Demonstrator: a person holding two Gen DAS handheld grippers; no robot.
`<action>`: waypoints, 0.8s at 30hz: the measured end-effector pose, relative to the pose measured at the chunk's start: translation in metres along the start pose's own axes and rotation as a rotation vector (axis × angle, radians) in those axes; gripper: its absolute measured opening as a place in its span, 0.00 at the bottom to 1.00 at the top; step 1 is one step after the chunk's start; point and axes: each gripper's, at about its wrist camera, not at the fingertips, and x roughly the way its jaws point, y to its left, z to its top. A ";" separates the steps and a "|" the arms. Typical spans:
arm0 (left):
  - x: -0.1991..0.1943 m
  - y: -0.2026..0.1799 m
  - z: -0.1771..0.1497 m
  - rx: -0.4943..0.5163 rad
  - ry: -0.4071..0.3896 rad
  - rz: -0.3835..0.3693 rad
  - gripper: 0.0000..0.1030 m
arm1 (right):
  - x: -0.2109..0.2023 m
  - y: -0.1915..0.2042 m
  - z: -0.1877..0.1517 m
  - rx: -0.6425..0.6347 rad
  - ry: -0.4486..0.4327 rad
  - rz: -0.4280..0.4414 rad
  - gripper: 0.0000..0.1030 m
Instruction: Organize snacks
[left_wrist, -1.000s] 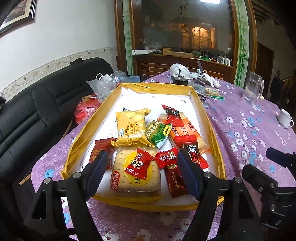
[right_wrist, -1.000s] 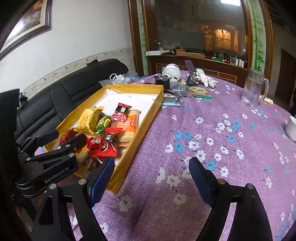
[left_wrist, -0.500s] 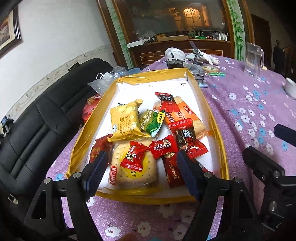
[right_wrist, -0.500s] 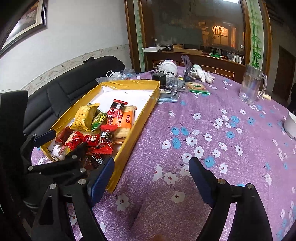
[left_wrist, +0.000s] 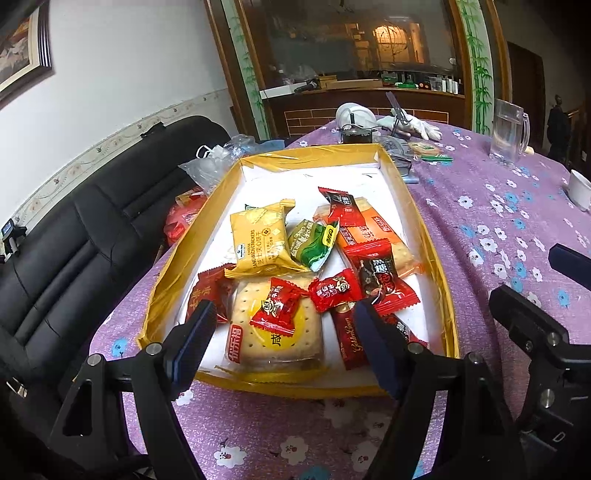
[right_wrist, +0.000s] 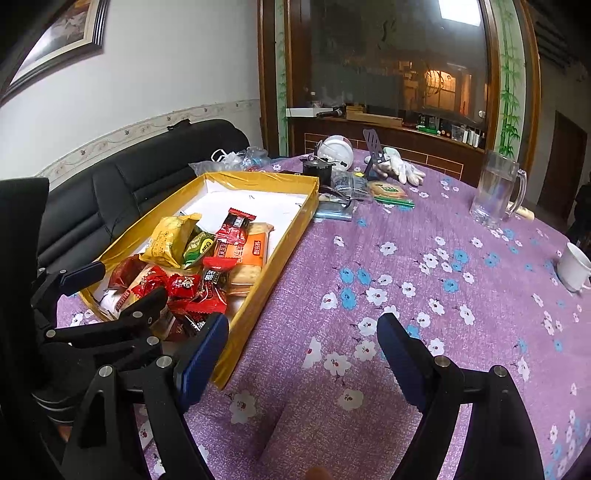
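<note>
A shallow yellow-rimmed box (left_wrist: 432, 258) with a white floor lies on the table and holds several snack packs. Among them are a yellow sandwich-cracker pack (left_wrist: 260, 240), a green pack (left_wrist: 314, 242), an orange cracker pack (left_wrist: 376, 236), a clear-wrapped cracker pack (left_wrist: 275, 343) and small red candies (left_wrist: 334, 290). My left gripper (left_wrist: 286, 314) hovers open over the box's near end, nothing between its fingers. My right gripper (right_wrist: 301, 325) stands open and empty over the tablecloth, just right of the box (right_wrist: 269, 273).
A purple flowered tablecloth (right_wrist: 406, 295) covers the round table. A glass mug (right_wrist: 495, 192) and a white cup (right_wrist: 574, 267) stand at the right. Gloves, a phone stand and plastic bags crowd the far end. A black sofa (left_wrist: 74, 229) runs along the left.
The left gripper has rolled a little, so the box sits differently in its view. Both grippers keep the same width. The right gripper and the snacks have not moved.
</note>
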 end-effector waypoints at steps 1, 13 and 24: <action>0.000 0.000 0.000 0.001 0.000 0.000 0.74 | 0.000 0.000 0.000 -0.001 0.000 -0.002 0.81; 0.002 0.002 -0.001 0.005 0.010 0.000 0.74 | -0.001 0.000 -0.001 -0.002 0.000 -0.005 0.81; 0.003 0.001 -0.002 0.007 0.015 0.003 0.74 | 0.001 -0.001 -0.001 -0.001 0.006 -0.007 0.81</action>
